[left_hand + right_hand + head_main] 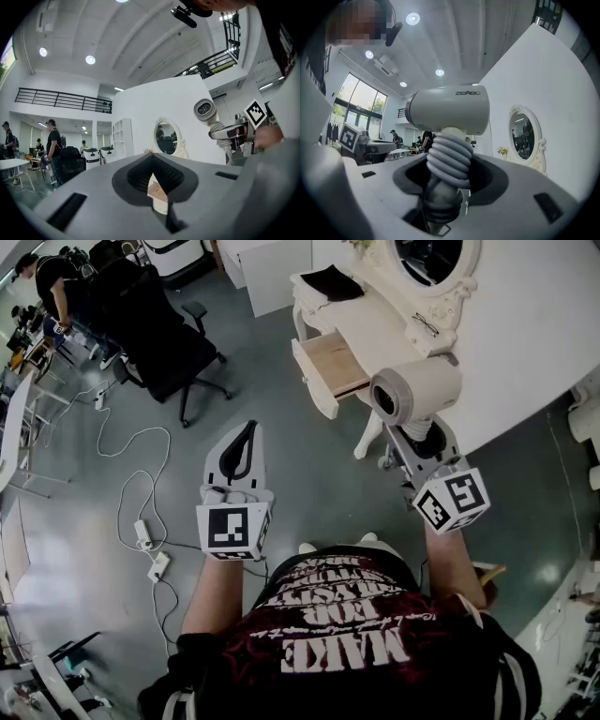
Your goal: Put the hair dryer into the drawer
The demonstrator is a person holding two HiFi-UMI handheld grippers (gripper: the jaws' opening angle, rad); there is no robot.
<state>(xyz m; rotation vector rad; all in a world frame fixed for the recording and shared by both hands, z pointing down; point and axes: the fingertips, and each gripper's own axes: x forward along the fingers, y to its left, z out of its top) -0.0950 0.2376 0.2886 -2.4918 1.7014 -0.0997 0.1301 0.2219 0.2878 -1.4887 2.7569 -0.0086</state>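
Gripping the dryer (417, 390) by its cord-wrapped handle in the right gripper (420, 434), aloft just near-right of the open drawer (333, 362), judging it rigid and top-heavy; carrying the left gripper (244, 437) closed-jawed, empty.

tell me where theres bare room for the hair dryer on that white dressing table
The open drawer shows bare wood from wall to wall. The tabletop is free between the black item and the glasses; tight by the mirror base.
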